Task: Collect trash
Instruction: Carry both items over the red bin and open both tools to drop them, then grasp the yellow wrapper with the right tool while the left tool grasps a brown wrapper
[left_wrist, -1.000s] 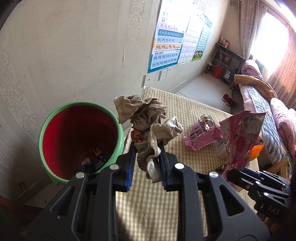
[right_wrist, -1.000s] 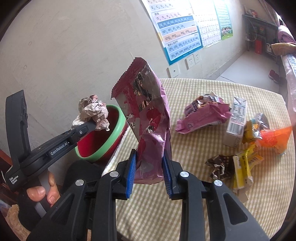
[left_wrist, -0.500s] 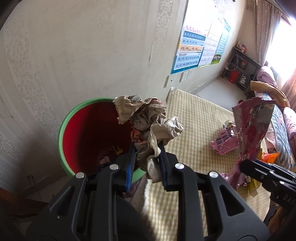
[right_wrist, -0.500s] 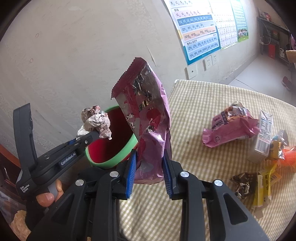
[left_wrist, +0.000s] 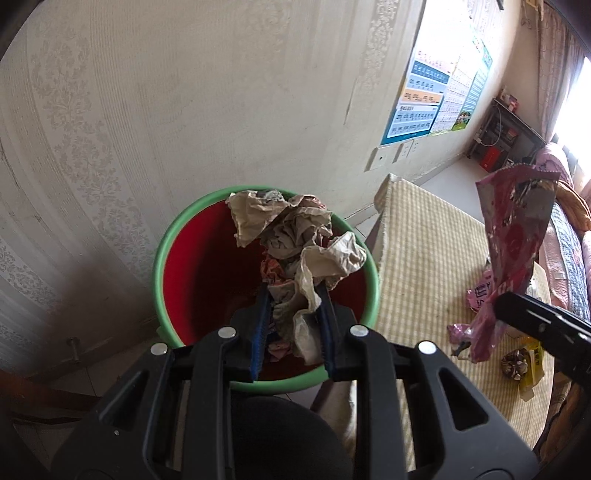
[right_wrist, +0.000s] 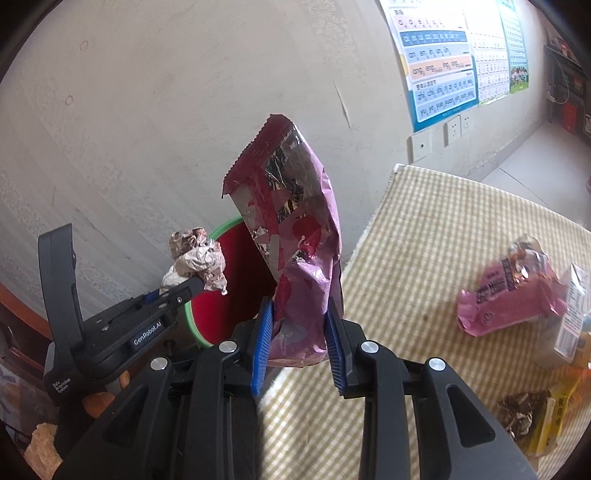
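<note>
My left gripper (left_wrist: 293, 306) is shut on a crumpled brown paper wad (left_wrist: 295, 236) and holds it right over the mouth of a red bucket with a green rim (left_wrist: 173, 236) that stands by the wall. The wad also shows in the right wrist view (right_wrist: 197, 256), above the bucket (right_wrist: 229, 288). My right gripper (right_wrist: 297, 325) is shut on an upright pink foil snack bag (right_wrist: 295, 236), held over the table's left edge beside the bucket. The bag also shows in the left wrist view (left_wrist: 513, 236).
A table with a checked cloth (right_wrist: 424, 258) carries more trash: a pink wrapper (right_wrist: 506, 299), a small carton (right_wrist: 570, 317) and yellow and brown wrappers (right_wrist: 535, 417). The wall is close behind the bucket. A bed (left_wrist: 569, 258) lies beyond the table.
My left gripper has carried the paper wad left, from over the table edge to above the bucket mouth. My right gripper has moved the pink bag left toward the bucket.
</note>
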